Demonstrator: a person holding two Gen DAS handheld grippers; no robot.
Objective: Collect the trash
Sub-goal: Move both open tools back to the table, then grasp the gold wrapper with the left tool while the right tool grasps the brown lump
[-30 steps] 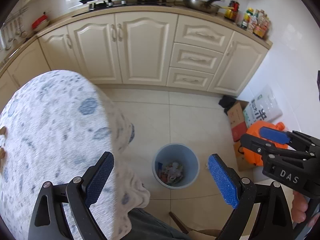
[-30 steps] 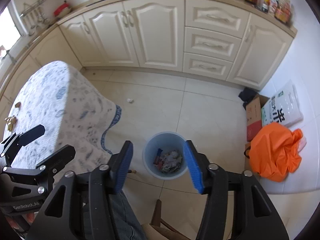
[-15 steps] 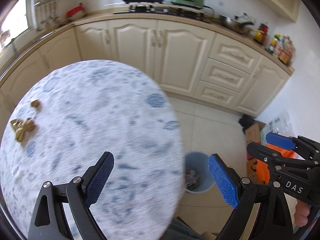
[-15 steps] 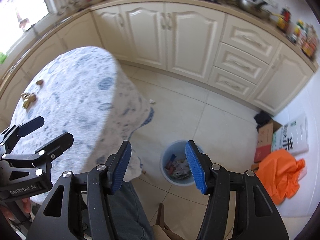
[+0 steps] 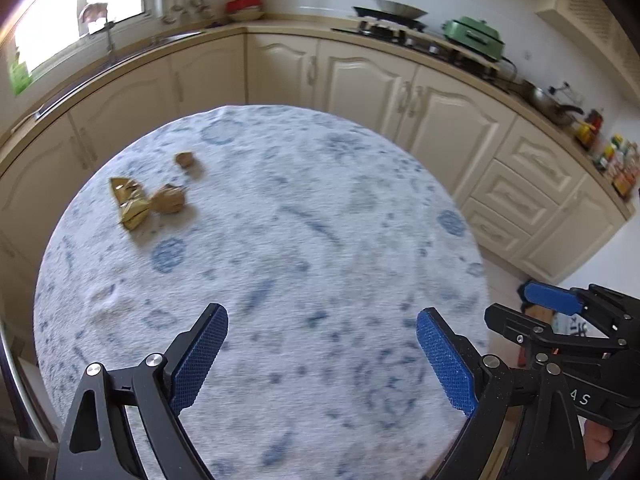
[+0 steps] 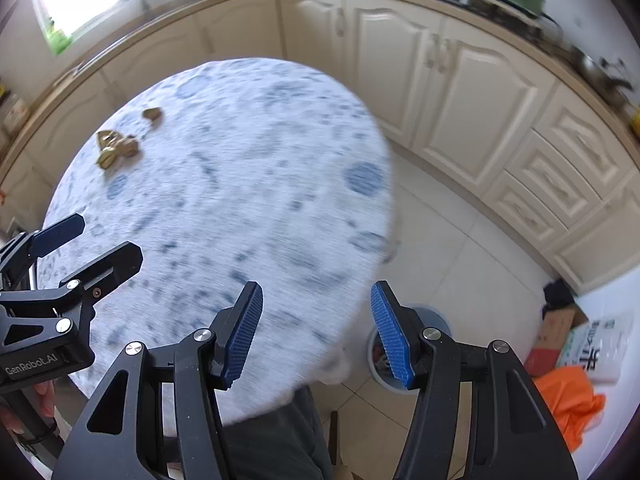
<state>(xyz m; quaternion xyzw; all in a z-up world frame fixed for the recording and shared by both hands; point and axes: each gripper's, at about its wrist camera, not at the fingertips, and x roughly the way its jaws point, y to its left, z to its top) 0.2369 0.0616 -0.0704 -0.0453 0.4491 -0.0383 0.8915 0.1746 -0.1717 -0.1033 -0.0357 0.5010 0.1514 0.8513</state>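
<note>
A: Where do we see the trash?

B: We see crumpled golden-brown wrappers lying on the far left part of the round surface covered with a white cloth with blue patterns. One smaller brown scrap sits just beyond them, apart from the cluster.

A: And our grippers?

B: Our left gripper hangs above the near part of the surface, its blue-padded fingers spread wide with nothing between them. Our right gripper is over the near right edge of the cloth, its fingers parted about halfway and empty too. Both are well apart from the wrappers.

A: Anything around?

B: We see a pale blue round bin on the tiled floor just beside the surface, partly hidden behind the right gripper's fingers, with scraps inside. Further right lies an orange plastic bag near a cardboard box. Cream kitchen cabinets curve behind.
</note>
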